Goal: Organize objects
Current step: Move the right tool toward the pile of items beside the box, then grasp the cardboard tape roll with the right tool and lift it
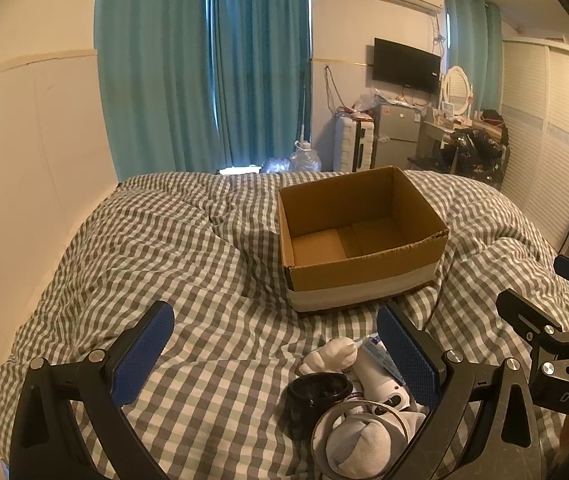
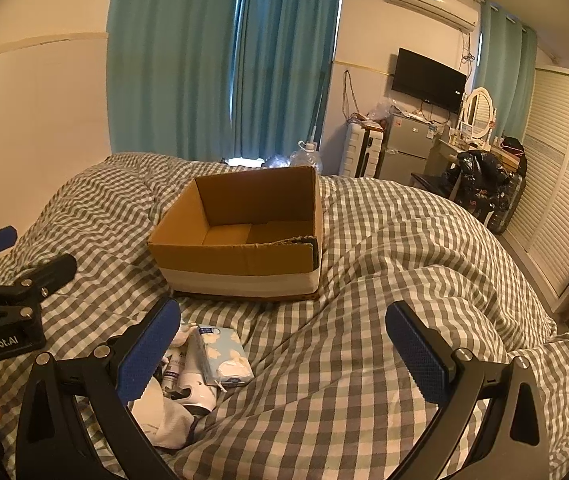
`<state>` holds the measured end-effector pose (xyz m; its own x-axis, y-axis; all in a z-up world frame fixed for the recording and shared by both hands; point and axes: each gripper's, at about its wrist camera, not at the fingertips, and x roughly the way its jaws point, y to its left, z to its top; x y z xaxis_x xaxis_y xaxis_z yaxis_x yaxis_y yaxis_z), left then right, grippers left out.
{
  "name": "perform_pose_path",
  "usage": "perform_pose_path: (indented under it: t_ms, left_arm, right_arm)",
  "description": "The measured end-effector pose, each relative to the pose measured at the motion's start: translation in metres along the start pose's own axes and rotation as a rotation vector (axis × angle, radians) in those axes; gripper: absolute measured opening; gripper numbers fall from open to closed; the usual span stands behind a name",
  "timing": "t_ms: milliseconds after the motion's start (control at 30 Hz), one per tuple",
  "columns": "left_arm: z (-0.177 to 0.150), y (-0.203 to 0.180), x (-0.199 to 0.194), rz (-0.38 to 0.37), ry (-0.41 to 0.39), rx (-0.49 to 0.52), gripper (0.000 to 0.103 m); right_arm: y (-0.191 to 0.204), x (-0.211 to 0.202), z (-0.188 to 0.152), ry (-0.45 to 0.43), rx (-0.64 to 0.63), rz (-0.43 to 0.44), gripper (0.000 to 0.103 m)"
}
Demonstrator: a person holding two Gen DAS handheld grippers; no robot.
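An open, empty cardboard box stands on the checked bed cover; it also shows in the right wrist view. A pile of small objects lies in front of it: a black jar, white socks, a white plush, a white bottle and a light-blue tissue pack. My left gripper is open and empty, above the bed with the pile by its right finger. My right gripper is open and empty, with the pile by its left finger.
The checked bed cover is rumpled, with folds around the box. Teal curtains hang behind the bed. A suitcase, small fridge, dressing table and wardrobe stand at the right. A white wall runs along the left.
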<state>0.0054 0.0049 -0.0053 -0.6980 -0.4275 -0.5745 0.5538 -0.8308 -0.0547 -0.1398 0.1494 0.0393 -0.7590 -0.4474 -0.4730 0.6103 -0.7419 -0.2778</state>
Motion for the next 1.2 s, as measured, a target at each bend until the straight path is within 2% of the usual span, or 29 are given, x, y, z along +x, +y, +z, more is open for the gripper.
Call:
perform_pose_path:
  t_ms: [500, 1200]
  left_arm:
    - [-0.001, 0.007, -0.015, -0.020, -0.005, 0.000, 0.103]
    - [-0.055, 0.044, 0.003, -0.002, 0.126, -0.014, 0.103]
  right_arm:
    - [0.009, -0.019, 0.002, -0.032, -0.005, 0.026, 0.103]
    - [0.058, 0.019, -0.044, 0.174, -0.111, 0.122, 0.103]
